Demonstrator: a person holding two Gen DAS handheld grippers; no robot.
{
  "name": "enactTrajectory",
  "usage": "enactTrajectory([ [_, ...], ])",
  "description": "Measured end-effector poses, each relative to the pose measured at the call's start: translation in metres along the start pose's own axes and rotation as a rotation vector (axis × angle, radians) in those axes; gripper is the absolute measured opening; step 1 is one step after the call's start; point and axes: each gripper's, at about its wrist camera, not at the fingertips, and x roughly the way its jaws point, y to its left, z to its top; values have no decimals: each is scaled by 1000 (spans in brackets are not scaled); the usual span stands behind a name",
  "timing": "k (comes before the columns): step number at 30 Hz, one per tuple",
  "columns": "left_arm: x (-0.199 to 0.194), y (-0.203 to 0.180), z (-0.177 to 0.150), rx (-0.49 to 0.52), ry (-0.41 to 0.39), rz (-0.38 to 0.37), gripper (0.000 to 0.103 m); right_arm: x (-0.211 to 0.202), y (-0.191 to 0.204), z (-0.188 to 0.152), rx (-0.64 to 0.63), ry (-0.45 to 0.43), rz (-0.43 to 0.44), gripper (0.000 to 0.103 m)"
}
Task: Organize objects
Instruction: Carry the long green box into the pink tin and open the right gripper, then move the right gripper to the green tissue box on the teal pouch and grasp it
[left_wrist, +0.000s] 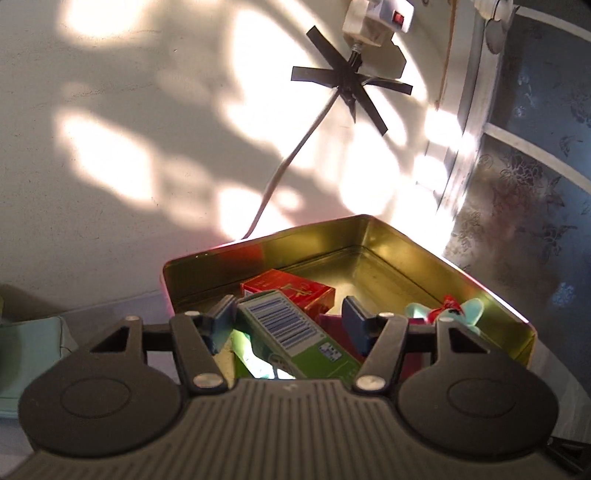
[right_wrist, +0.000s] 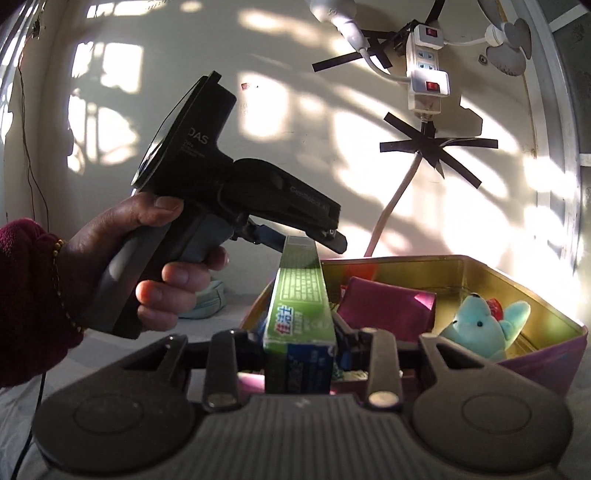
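Two wrist views, sunlit room w/ a pale wall behind. A long green cardboard toothpaste box (right_wrist: 300, 317) w/ a barcode on one face is the thing being handled. Its near end is clamped between the pads of the right tool (right_wrist: 300, 356), which sits closed on it. No earlier view, so nothing to say on how it got there.

The box's long axis runs away from the right tool, rising and leaning slightly toward the wall. Its far end pokes up past the rim of an open, gold-lined rectangular metal tin (right_wrist: 546, 291).

The left tool (left_wrist: 286, 319) straddles that far portion of the box from above. In the left wrist view its blue pads (left_wrist: 354, 319) stand apart, w/ clear gaps on both sides of the box; they don't press it. A hand (right_wrist: 147, 266) in a dark red sleeve holds the left tool, pointing down toward the tin.

So the box is held by the right side only, over the near-left edge of the tin.

Inside the tin: a red carton (left_wrist: 291, 290), a folded magenta pouch (right_wrist: 384, 306), and a small turquoise plush toy (right_wrist: 480, 325), all lying beyond and to the right of the box. Likely next: lay the box flat in the tin, alongside these.
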Motion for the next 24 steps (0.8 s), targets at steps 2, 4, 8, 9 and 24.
enactTrajectory([
  [2, 12, 13, 0, -52, 41, 31, 64, 19, -2, 3, 13, 18, 0, 32],
  [4, 8, 26, 0, -112, 31, 9, 65, 37, -3, 8, 15, 39, -3, 32],
  [8, -18, 28, 2, -103, -30, 17, 65, 52, -3, 7, 44, 33, -22, 43],
  [9, -26, 27, 2, -106, -41, 9, 65, 49, -3, 6, 47, 25, -16, 44],
  [24, -110, -30, -84, 50, -18, 163, 65, -49, -32, -22, 295, -58, -132, 48],
])
